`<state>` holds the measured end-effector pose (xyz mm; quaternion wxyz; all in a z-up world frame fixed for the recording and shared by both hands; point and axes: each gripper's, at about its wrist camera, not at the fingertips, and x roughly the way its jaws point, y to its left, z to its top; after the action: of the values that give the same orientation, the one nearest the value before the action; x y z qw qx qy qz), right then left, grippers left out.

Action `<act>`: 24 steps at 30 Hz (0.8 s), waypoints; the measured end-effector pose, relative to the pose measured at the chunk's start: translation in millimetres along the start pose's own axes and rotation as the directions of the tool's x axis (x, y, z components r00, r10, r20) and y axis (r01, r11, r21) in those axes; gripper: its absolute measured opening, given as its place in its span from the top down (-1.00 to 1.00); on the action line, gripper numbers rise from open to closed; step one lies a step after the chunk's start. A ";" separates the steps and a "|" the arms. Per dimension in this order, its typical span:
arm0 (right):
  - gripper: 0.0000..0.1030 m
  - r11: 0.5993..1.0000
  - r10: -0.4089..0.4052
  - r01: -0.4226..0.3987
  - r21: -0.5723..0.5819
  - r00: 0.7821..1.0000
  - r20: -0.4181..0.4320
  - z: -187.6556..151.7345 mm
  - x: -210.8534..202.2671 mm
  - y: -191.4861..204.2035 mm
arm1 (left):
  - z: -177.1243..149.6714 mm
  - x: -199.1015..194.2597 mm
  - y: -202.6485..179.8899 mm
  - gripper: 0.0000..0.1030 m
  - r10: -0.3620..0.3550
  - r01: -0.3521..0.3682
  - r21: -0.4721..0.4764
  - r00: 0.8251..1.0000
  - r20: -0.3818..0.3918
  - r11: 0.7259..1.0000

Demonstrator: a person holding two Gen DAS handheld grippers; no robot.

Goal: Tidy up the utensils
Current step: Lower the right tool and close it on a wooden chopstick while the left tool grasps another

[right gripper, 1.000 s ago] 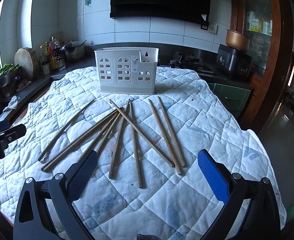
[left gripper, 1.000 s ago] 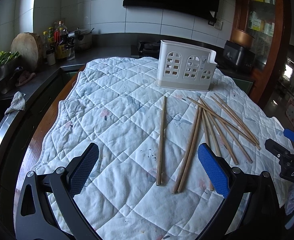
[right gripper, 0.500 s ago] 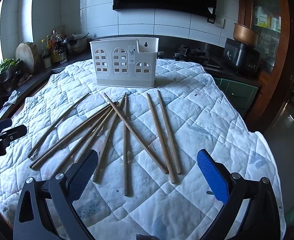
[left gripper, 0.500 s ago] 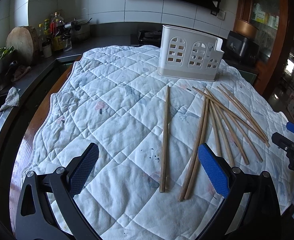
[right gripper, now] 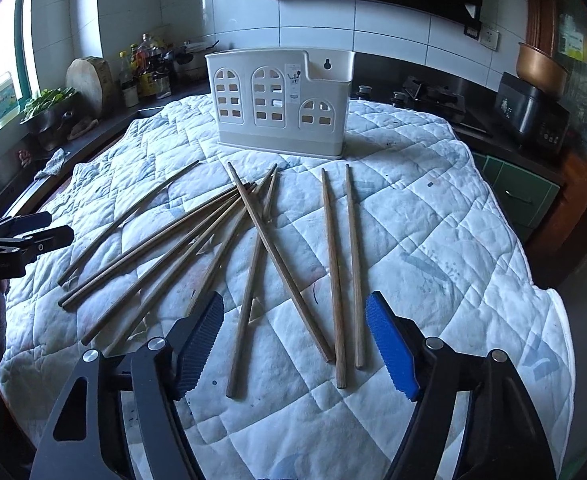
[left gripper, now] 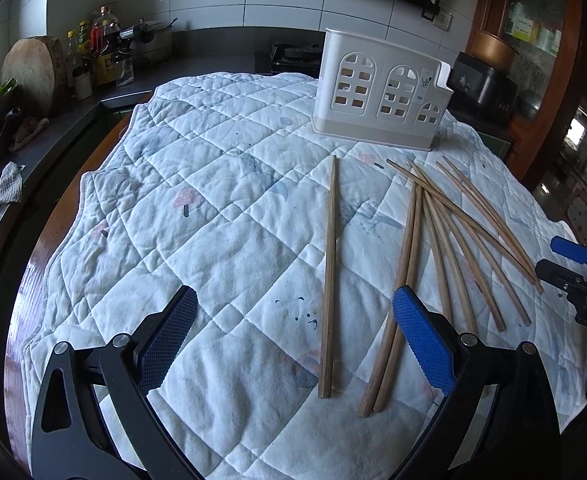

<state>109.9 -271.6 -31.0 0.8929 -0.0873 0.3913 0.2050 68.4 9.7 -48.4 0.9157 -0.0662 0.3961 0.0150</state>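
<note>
Several wooden chopsticks lie fanned on a white quilted cloth (left gripper: 221,184) in front of a white plastic caddy (left gripper: 377,96) (right gripper: 281,104) with window cut-outs. In the left wrist view my left gripper (left gripper: 293,294) is open low over the cloth, with one lone chopstick (left gripper: 330,260) lying between its fingers and a pair (left gripper: 407,264) at its right pad. My right gripper (right gripper: 293,300) hovers over the near ends of a crossing chopstick (right gripper: 277,256) and a straight pair (right gripper: 343,260). Its jaws are closing and the pads touch nothing. Each gripper shows in the other's view (left gripper: 561,262) (right gripper: 49,230).
A dark counter on the left carries bottles (left gripper: 101,52), a round wooden board (left gripper: 33,68) and a bowl of greens (right gripper: 49,104). A stove (right gripper: 429,96) and a black cooker (right gripper: 533,112) stand behind, and a wooden cabinet (left gripper: 533,40) on the right. The table's wooden rim (left gripper: 41,248) shows beside the cloth.
Both grippers have come forward and lower toward the chopsticks. The right gripper's jaws have narrowed. The chopsticks and the caddy have not moved.
</note>
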 end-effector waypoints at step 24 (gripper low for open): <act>0.48 0.987 0.086 -0.101 -0.124 0.989 -0.125 10.0 51.1 -3.6 | 2.0 28.2 -18.1 -0.25 -0.028 0.032 0.062 0.997 -0.066 0.998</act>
<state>149.2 -256.5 -61.8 0.8498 -0.1389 0.4332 0.2663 90.6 -8.6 -65.6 0.9041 -0.0439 0.4248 -0.0133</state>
